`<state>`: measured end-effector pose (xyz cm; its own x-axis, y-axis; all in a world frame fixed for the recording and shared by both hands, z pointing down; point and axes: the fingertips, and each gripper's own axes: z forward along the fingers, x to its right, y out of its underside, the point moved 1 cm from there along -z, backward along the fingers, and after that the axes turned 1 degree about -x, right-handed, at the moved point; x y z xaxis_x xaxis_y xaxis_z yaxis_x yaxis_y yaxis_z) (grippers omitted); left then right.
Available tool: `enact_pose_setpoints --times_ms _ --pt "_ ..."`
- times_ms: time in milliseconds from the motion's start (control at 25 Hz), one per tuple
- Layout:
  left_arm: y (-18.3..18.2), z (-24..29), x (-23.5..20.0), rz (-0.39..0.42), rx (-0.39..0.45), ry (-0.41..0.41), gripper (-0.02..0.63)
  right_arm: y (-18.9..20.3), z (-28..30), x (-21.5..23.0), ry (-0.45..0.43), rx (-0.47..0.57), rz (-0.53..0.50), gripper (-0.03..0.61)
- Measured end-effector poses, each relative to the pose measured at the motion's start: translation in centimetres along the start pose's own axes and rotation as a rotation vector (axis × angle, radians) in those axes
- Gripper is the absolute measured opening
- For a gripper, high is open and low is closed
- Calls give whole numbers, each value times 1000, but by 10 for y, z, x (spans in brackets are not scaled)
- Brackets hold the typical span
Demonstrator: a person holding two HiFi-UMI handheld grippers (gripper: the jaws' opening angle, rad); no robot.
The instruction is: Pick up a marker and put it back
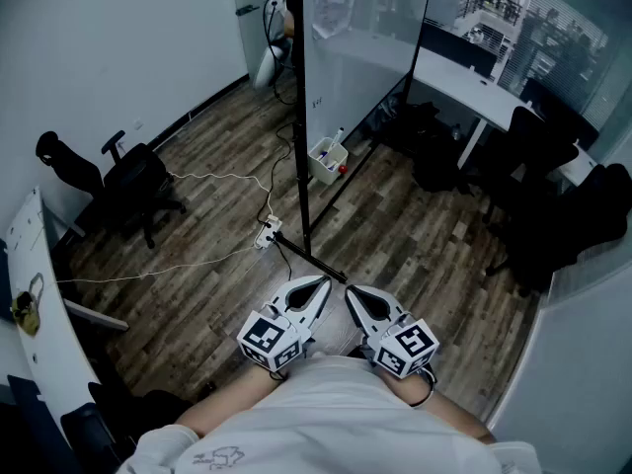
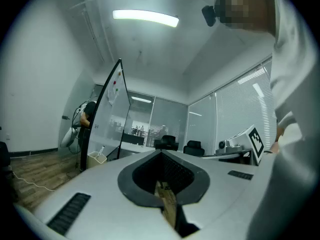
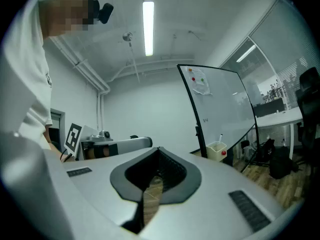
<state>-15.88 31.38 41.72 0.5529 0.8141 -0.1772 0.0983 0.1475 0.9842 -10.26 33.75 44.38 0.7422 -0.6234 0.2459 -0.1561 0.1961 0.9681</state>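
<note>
Jaws on both tools are pressed together with nothing between them. The left gripper (image 1: pixel 318 284) and the right gripper (image 1: pixel 353 291) are clenched empty, held level and side by side just in front of the person's chest, with their tips close together. I read this as a carrying or resting posture, since nothing lies within reach to grasp.

Just beyond the tips, a black stand foot (image 1: pixel 314 258) runs across the wood floor (image 1: pixel 415 245). A power strip (image 1: pixel 267 231) with white cables lies just to the left of it. Further ahead, well apart from both grippers, stands the whiteboard (image 1: pixel 365 28), and a small white bin (image 1: pixel 324 156) sits at its base. The marker (image 1: pixel 339 134) stands upright in that bin, so the task's thing is untouched, stored where someone writing at the board would reach for it. An office chair (image 1: pixel 128 181) stands off to the left and a desk (image 1: pixel 464 82) off to the right.

Picking up is not yet under way. The person probably needs to walk forward and open a gripper first.
</note>
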Motion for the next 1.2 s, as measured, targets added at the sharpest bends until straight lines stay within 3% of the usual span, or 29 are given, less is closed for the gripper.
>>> enact_pose_setpoints --times_ms 680,1200 --pt "6 46 -15 -17 -18 -13 6 -9 6 52 21 6 29 11" --pt "3 156 -28 -16 -4 -69 6 -38 14 161 -56 -29 50 11"
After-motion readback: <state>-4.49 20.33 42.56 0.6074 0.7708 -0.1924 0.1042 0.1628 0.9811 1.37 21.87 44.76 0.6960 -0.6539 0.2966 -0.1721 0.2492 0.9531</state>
